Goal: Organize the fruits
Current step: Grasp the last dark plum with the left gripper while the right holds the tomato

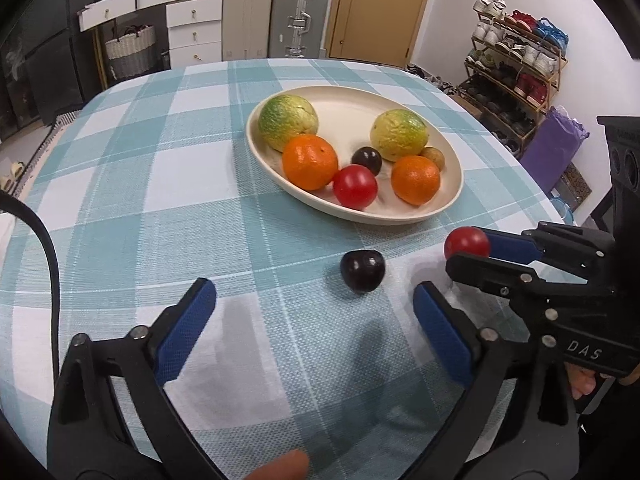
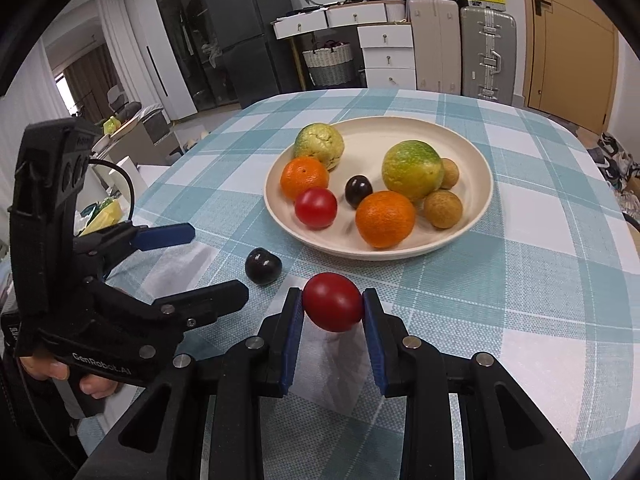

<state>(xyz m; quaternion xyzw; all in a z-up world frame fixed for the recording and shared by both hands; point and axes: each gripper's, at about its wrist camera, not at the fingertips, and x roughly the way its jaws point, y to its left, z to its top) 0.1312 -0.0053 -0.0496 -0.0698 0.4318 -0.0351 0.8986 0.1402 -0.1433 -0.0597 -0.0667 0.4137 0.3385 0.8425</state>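
Blue pads tip my left gripper [image 1: 314, 328], seen from its own camera with jaws spread wide and nothing between them. A dark plum [image 1: 363, 271] lies on the checked tablecloth [image 1: 140, 200] just ahead of the fingertips, untouched. Beyond it sits the cream plate [image 1: 454, 184], which bears other fruit. At the right edge, my right gripper [image 1: 466, 251] pinches a red tomato [image 1: 467, 241].

From the right camera, my right gripper [image 2: 332, 304] is clamped on the red tomato [image 2: 333, 302], both pads pressing its sides near the very tips. Such a shallow hold on smooth, round skin could let it squirt free, I judge, and roll across the cloth. The dark plum [image 2: 263, 266] lies to its left, short of the plate [image 2: 476, 216].
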